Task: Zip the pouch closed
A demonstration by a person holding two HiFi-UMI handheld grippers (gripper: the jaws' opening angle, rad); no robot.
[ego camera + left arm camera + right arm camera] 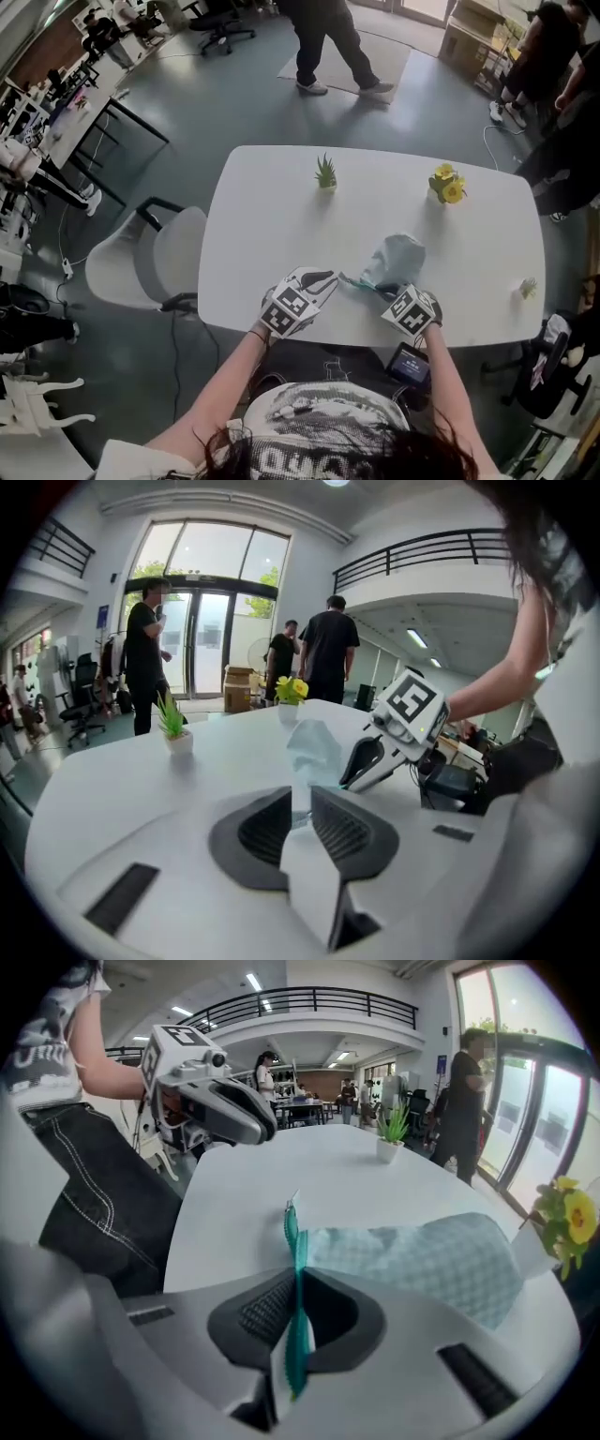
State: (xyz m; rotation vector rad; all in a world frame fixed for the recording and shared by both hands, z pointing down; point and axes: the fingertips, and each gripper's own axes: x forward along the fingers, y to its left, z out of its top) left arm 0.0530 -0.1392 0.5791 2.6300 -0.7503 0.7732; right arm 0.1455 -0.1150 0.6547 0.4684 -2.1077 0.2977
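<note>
Pale-blue pouch, near edge of white desk: right gripper clenched on its teal zip edge, left gripper barely parted, empty

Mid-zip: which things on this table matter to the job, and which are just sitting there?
In the job: quilted pouch, its teal zipper clamped in the right gripper, left gripper close by.
Lying about: spiky green plant, yellow flowers, small plant far right.
</note>
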